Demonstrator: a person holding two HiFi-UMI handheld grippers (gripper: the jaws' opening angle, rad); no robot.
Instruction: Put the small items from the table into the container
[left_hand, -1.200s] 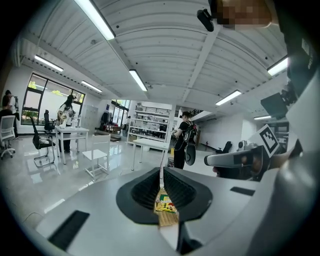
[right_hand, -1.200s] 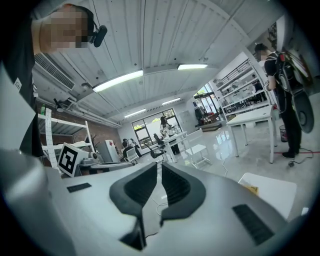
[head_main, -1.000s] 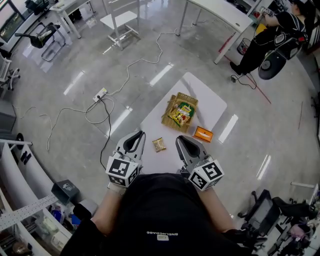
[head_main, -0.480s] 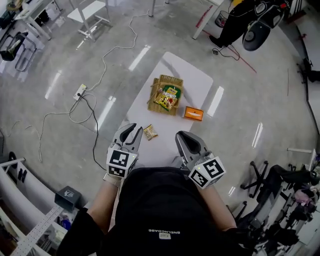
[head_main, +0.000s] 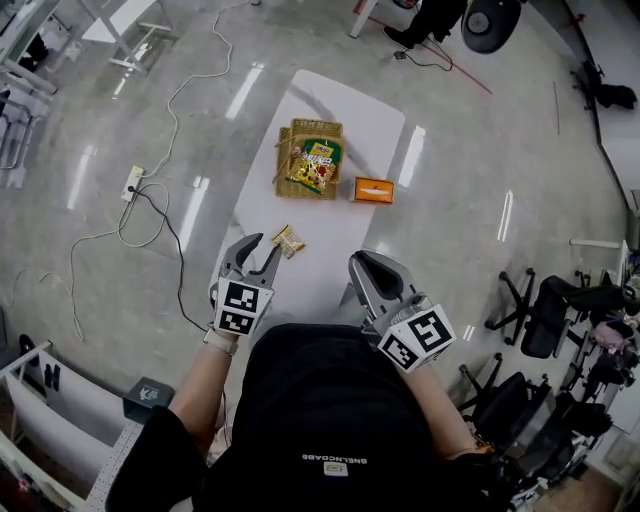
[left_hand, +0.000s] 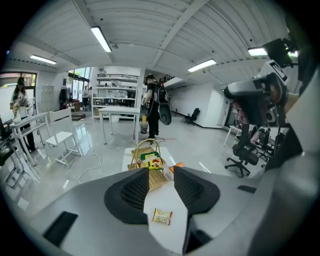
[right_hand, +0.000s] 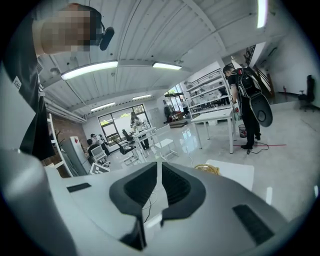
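A small yellow snack packet (head_main: 289, 241) lies on the white table (head_main: 350, 120), just right of my left gripper's (head_main: 262, 250) tips. In the left gripper view the packet (left_hand: 162, 216) lies on the tabletop ahead of and below the left gripper (left_hand: 161, 172), whose jaws are opening with nothing between them. Farther on stands a woven basket (head_main: 300, 135) holding a green snack bag (head_main: 315, 165), and beside it an orange box (head_main: 374, 190). My right gripper (head_main: 362, 265) hovers over the table's near edge, its jaws nearly together and holding nothing (right_hand: 160, 167).
A power strip and cables (head_main: 135, 182) lie on the floor left of the table. Office chairs (head_main: 545, 320) stand at the right. A person (left_hand: 152, 107) stands beyond the table's far end, near white desks (left_hand: 117, 112). The basket's handle (right_hand: 206, 169) shows past the right jaws.
My left gripper has sunk toward the table beside the small packet and its jaws have parted. The head view has swung, so the table sits higher in the picture. The right gripper shifted slightly.
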